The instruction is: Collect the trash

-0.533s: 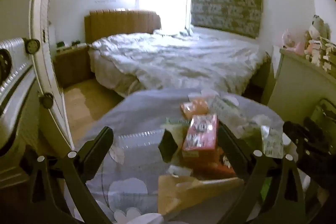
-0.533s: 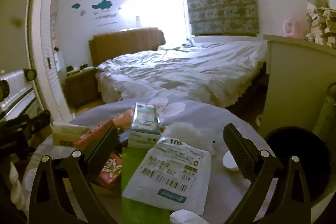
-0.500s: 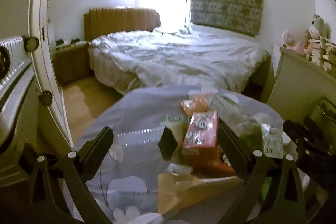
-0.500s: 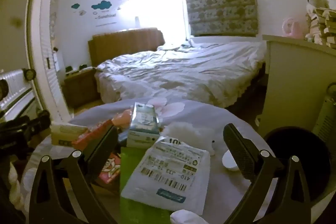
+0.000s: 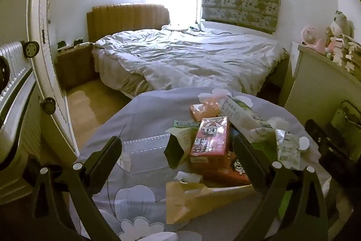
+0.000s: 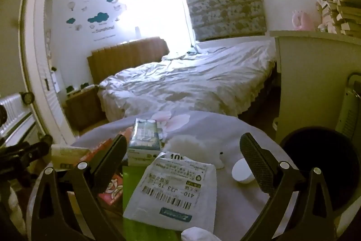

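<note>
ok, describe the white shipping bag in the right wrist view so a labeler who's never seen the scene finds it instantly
Start at the round table with the grey floral cloth at the foot of the bed. Between the open fingers of the right gripper, a flat white courier bag lies partly over a green sheet. It alone carries barcodes, black printed numbers and a teal logo strip, unlike the upright teal carton behind it.
</note>
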